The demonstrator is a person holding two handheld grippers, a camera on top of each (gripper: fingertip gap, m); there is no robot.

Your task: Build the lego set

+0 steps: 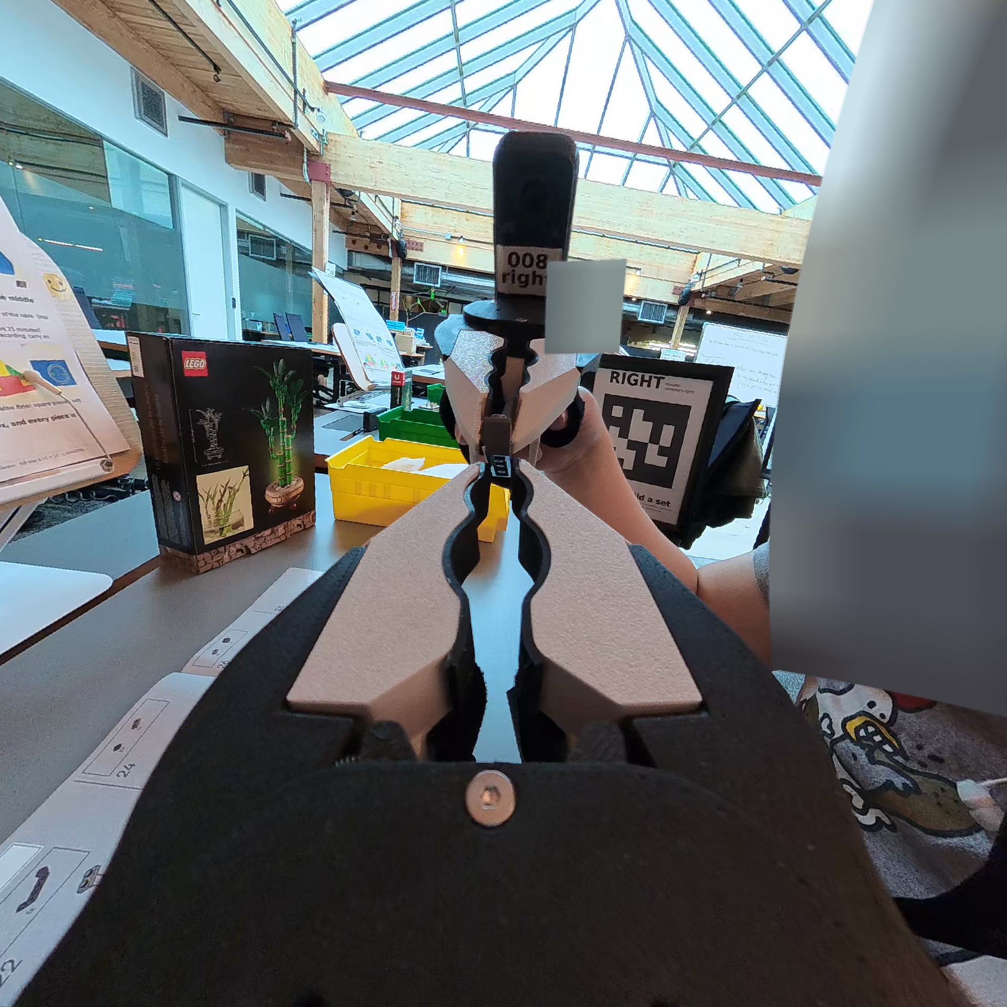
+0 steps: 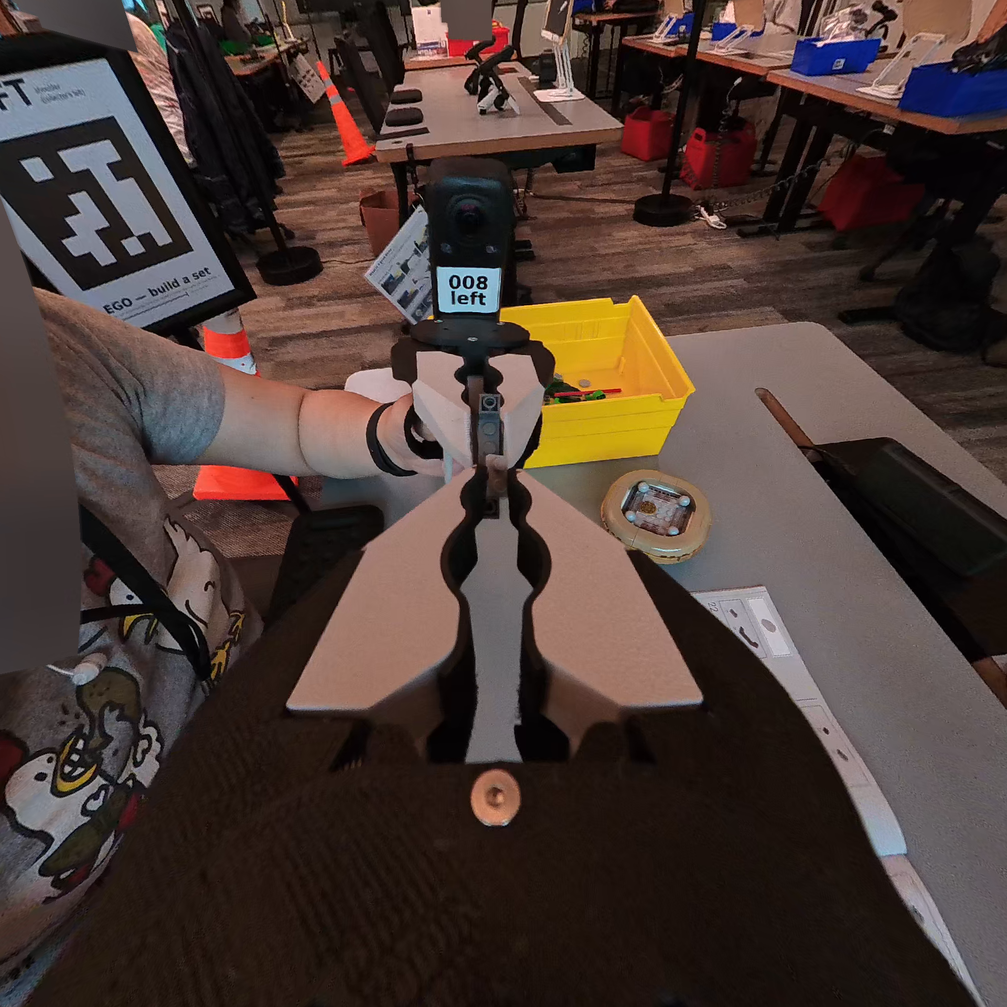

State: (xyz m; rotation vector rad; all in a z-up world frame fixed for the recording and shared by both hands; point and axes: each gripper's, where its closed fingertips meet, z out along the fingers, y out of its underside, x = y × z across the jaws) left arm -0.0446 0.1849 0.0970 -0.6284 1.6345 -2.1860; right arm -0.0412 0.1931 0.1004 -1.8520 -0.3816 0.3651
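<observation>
Both grippers meet tip to tip in the air above the table. My left gripper (image 1: 498,469) is shut on a small dark grey studded plate (image 1: 501,467), which also shows in the right wrist view (image 2: 489,425). My right gripper (image 2: 493,482) is shut on a small brown piece (image 2: 495,479), which shows in the left wrist view too (image 1: 496,431). The two pieces touch end to end between the fingertips. A round tan built base (image 2: 655,515) with a grey studded middle sits on the table to the right of my right gripper.
A yellow bin (image 2: 599,430) with loose green and red pieces stands behind the grippers and also shows in the left wrist view (image 1: 370,490). The set's black box (image 1: 234,452) stands at left. A green bin (image 1: 414,425) is farther back. An instruction strip (image 2: 763,626) lies on the table. Only a small space, under 4 cm, lies between the two pairs of fingers. Between my left fingertips and the round tan built base (image 2: 655,515) there is roughly 25 centimetres.
</observation>
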